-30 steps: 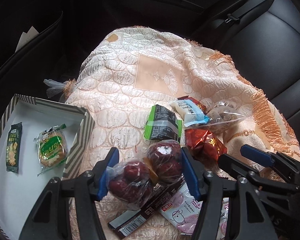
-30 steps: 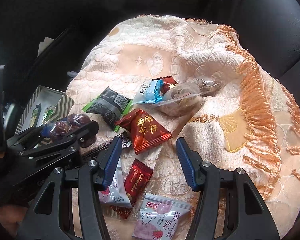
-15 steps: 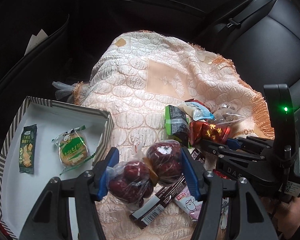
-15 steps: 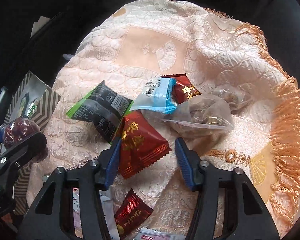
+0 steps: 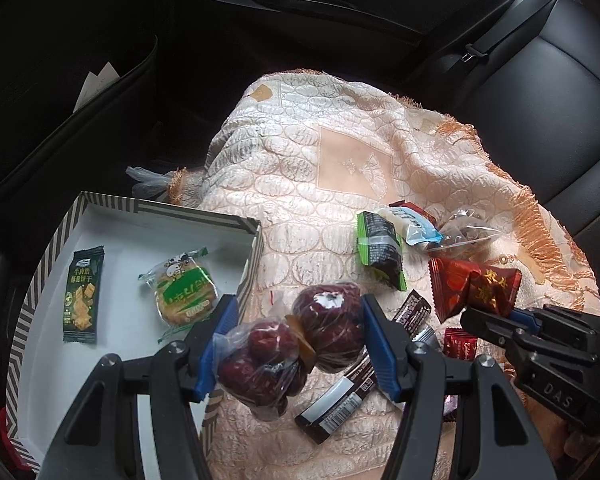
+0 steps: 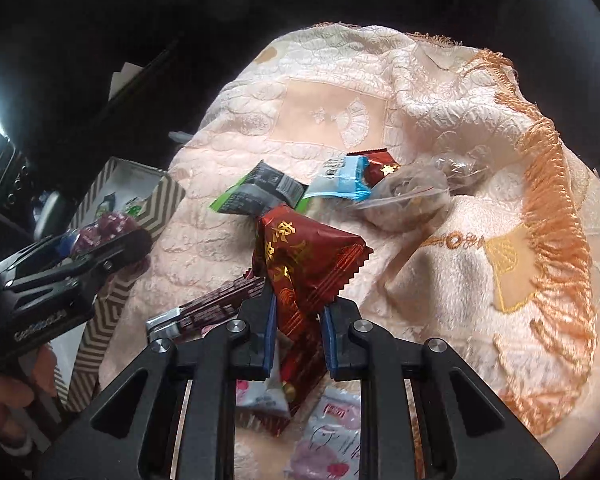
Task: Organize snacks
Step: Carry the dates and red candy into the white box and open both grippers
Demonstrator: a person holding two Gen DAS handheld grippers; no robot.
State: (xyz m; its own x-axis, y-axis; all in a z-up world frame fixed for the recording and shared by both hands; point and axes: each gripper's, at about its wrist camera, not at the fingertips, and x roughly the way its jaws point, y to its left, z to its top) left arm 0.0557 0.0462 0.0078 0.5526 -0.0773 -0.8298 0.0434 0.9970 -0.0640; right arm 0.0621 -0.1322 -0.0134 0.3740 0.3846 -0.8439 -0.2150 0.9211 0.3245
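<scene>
Left gripper (image 5: 296,344) is clamping dates (image 5: 292,344); right gripper (image 6: 298,332) is pinching red packet (image 6: 304,264); both probably heading for the box (image 5: 148,208), frame left.

Left gripper (image 5: 296,346) clamped on the bag of red dates (image 5: 296,344), blue pads pressed to both its sides, just right of the striped box (image 5: 252,264). Right gripper (image 6: 298,326) pinched narrowly on the red packet (image 6: 304,264), farther right of that box.

Pink packet (image 6: 328,436) partly hidden behind right gripper (image 6: 298,334).
</scene>
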